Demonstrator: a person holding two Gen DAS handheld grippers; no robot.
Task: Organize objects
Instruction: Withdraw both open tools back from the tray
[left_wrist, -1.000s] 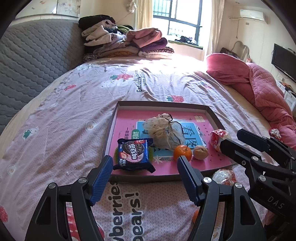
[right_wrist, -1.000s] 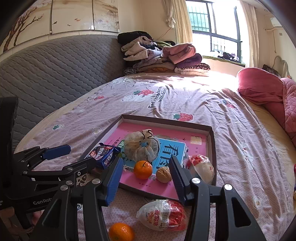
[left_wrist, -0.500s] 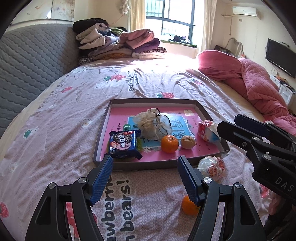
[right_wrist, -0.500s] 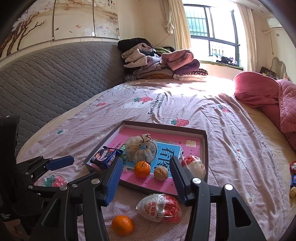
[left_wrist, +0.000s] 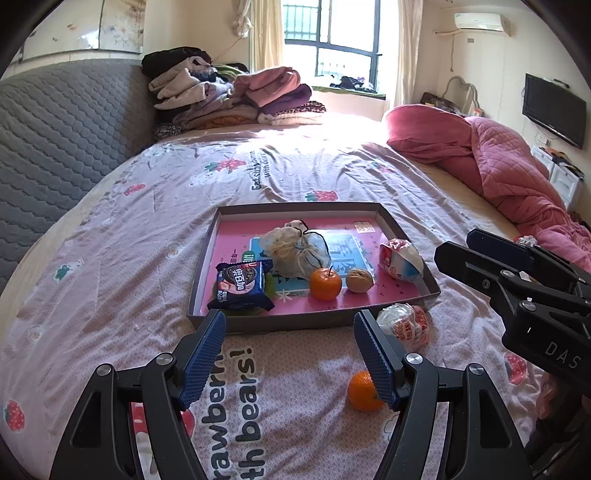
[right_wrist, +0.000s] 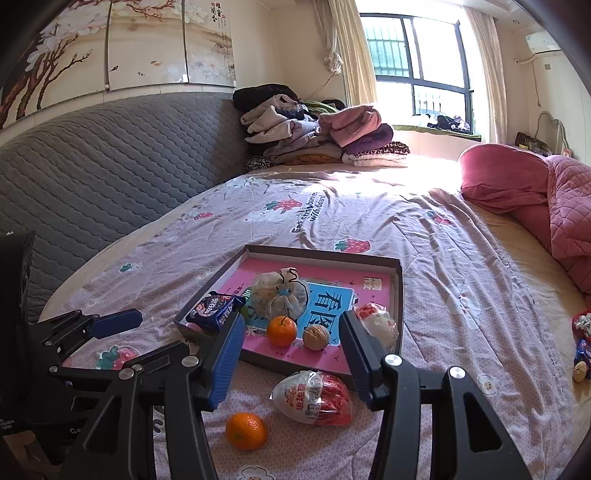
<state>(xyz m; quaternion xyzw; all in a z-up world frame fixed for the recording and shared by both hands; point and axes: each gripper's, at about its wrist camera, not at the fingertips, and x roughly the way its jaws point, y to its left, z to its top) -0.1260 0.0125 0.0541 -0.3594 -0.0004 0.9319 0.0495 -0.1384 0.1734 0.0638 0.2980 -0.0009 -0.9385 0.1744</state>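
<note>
A shallow pink-lined tray (left_wrist: 207, 254) (right_wrist: 398, 295) lies on the bed. In it are a blue cookie packet (left_wrist: 241, 285) (right_wrist: 213, 309), a tied plastic bag (left_wrist: 295, 253) (right_wrist: 280, 293), an orange (left_wrist: 325, 283) (right_wrist: 281, 331), a walnut (left_wrist: 359, 280) (right_wrist: 316, 336) and a white-red egg-shaped snack (left_wrist: 400, 256) (right_wrist: 380, 325). On the sheet in front of the tray lie a second egg-shaped snack (left_wrist: 406, 325) (right_wrist: 314, 397) and a loose orange (left_wrist: 362, 391) (right_wrist: 246, 430). My left gripper (left_wrist: 288, 354) is open and empty, near the tray's front edge. My right gripper (right_wrist: 291, 354) is open and empty above the loose items.
A grey quilted headboard (right_wrist: 92, 166) runs along the left. Folded clothes (left_wrist: 229, 96) are piled at the far end. A pink quilt (left_wrist: 498, 162) lies at the right. A few small snacks (right_wrist: 581, 343) sit at the bed's right edge.
Both grippers have drawn back and up from the tray. The tray looks smaller and farther, and the loose orange and the egg snack in front of it have come into the left view.
</note>
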